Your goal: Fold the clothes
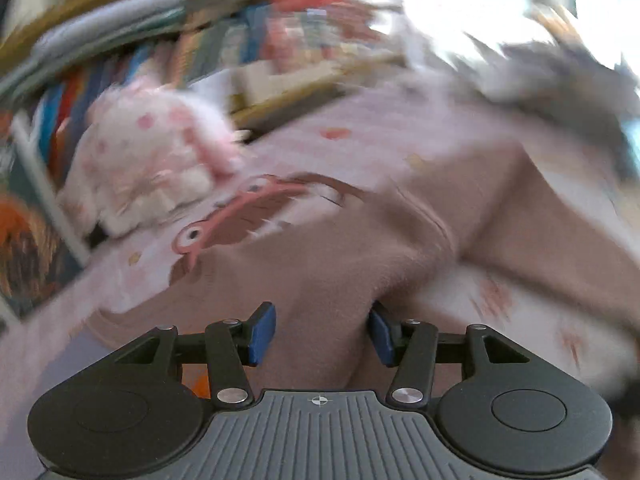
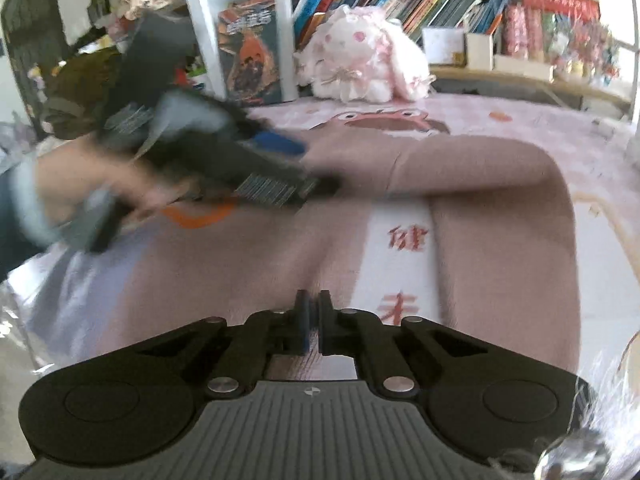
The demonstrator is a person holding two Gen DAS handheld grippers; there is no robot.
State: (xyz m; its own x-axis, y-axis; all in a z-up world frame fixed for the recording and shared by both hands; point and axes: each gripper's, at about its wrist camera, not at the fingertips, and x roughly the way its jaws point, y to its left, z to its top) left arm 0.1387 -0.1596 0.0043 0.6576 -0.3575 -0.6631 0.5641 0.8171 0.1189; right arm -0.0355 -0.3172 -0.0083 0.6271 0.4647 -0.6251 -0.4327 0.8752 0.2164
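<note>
A big pink blanket with cartoon pictures on it covers the bed; it fills most of both views. On top of it lies the dusty-pink garment, spread out flat; it has a white panel with red letters down the middle, and one sleeve lies bent across the upper part. In the left wrist view the same garment fills the middle, though that picture is smeared and hard to read.

Behind the bed stands a shelf full of books, packed side by side; a tall book with a dark cover leans upright beside a white post.

A fluffy white and pink soft toy sits at the far edge of the blanket, right in front of the books.

The left gripper reaches in from the left side of the right wrist view, blurred, low over the garment near the sleeve; a hand with a dark sleeve holds it. In its own view its blue pads stand partly apart, with the cloth below the gap, and they squeeze nothing.

The right gripper points down at the lower part of the garment; its jaws are closed tight together; if a bit of cloth is pinched between them, I cannot tell.
</note>
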